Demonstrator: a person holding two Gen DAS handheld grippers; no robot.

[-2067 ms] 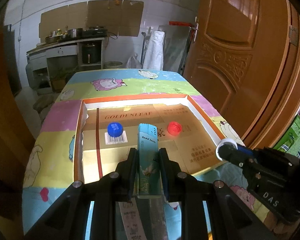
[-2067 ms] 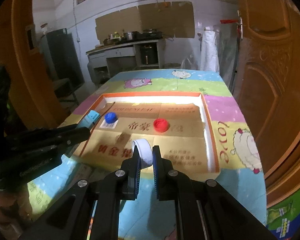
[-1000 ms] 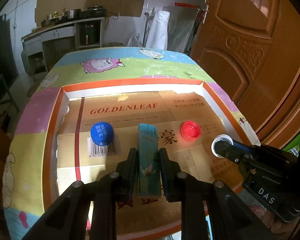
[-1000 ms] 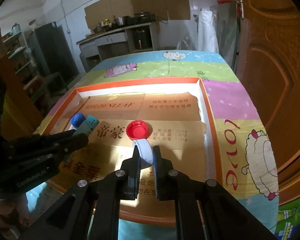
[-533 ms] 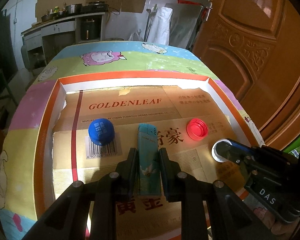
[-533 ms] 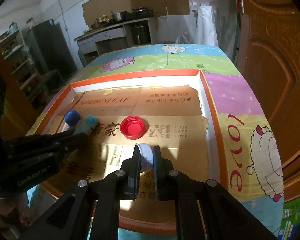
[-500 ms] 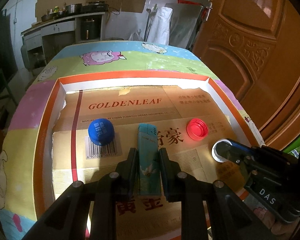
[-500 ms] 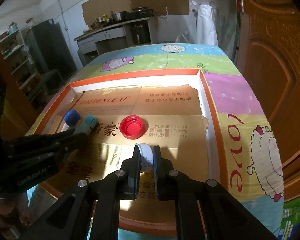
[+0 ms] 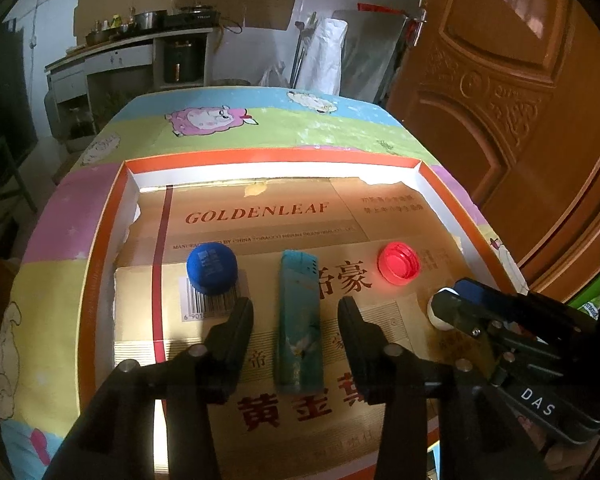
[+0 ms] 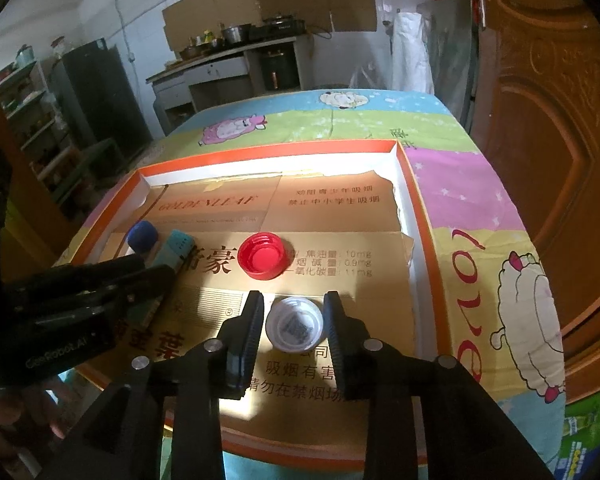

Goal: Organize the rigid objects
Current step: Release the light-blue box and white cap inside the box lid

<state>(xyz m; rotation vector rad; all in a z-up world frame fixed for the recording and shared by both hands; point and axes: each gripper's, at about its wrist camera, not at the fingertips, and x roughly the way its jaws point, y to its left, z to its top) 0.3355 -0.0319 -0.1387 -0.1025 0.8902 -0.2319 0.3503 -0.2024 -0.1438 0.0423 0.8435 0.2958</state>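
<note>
A shallow orange-rimmed tray [image 9: 100,248] lined with cardboard lies on the table. My left gripper [image 9: 296,308] is open; a teal lighter [image 9: 300,320] lies flat on the cardboard between its fingers. A blue cap [image 9: 211,267] lies to its left and a red cap [image 9: 398,267] to its right. My right gripper [image 10: 294,304] is open around a white cap [image 10: 295,329] lying open side up on the cardboard. The red cap [image 10: 262,255] lies just beyond it. The white cap [image 9: 436,312] partly shows behind the right gripper in the left wrist view.
The table wears a colourful sheep-print cloth [image 10: 480,216]. A wooden door [image 9: 500,92] stands close on the right. A kitchen counter [image 9: 140,52] with pots is far behind. The tray rim [image 10: 424,220] runs along the right side.
Both grippers have opened. The lighter now lies released on the cardboard between the left fingers, and the white cap lies flat between the right fingers.
</note>
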